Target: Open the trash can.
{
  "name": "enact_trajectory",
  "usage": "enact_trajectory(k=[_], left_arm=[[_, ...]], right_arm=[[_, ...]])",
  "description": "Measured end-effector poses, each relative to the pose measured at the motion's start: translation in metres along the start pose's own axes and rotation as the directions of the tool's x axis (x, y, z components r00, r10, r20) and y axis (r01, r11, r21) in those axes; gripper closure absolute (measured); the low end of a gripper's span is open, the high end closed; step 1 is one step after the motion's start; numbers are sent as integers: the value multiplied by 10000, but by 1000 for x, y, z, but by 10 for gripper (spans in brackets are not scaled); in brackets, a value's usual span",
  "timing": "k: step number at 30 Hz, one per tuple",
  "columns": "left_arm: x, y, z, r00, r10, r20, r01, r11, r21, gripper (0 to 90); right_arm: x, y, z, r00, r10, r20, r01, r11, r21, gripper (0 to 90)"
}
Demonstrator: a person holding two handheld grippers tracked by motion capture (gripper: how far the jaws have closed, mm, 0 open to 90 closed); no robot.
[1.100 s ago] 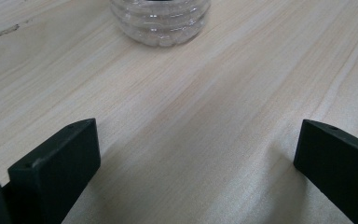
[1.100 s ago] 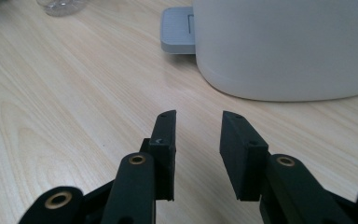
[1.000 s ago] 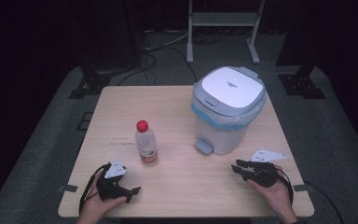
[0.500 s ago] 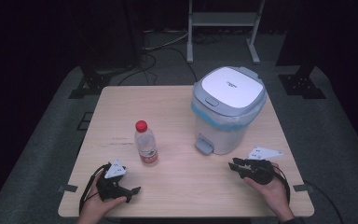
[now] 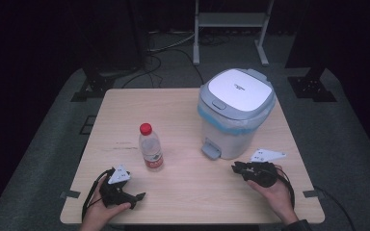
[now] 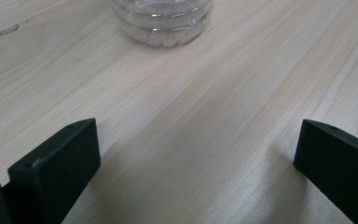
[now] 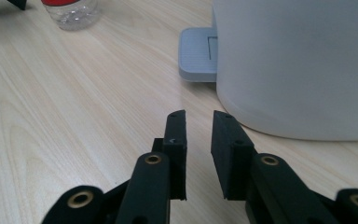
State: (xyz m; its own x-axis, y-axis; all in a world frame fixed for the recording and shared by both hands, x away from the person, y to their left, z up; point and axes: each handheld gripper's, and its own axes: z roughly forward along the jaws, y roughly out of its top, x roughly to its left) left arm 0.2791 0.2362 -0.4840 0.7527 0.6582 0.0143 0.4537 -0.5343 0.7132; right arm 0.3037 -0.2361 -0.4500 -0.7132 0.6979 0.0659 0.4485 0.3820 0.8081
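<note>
Bench [image 5: 183, 110] setup, nothing started. Bin [image 5: 235, 113] lid down, pedal [image 7: 198, 53] unpressed, bottle [image 5: 150, 147] upright left of it. Left gripper [image 5: 137, 197] fingers wide, empty, facing bottle. Right gripper [image 5: 235, 167] fingers have just been closing, narrow gap, nothing between, near pedal.

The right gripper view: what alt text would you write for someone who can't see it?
Two black jaws of the right gripper, a narrow gap between them and nothing in it, point at a white pedal bin on a pale wooden table. The bin's grey pedal sticks out toward a bottle farther off.
</note>
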Motion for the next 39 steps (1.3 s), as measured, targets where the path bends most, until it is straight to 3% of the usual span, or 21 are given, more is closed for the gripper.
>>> enact_trajectory(k=[13, 39], left_arm=[[0, 0, 0, 10000, 1, 1, -1, 10000, -1, 0], [0, 0, 0, 10000, -5, 6, 5, 10000, -1, 0]], right_arm=[[2, 9, 7, 9999, 70, -101, -72, 9998, -168, 836], [7, 30, 29, 10000, -63, -69, 59, 9987, -512, 852]])
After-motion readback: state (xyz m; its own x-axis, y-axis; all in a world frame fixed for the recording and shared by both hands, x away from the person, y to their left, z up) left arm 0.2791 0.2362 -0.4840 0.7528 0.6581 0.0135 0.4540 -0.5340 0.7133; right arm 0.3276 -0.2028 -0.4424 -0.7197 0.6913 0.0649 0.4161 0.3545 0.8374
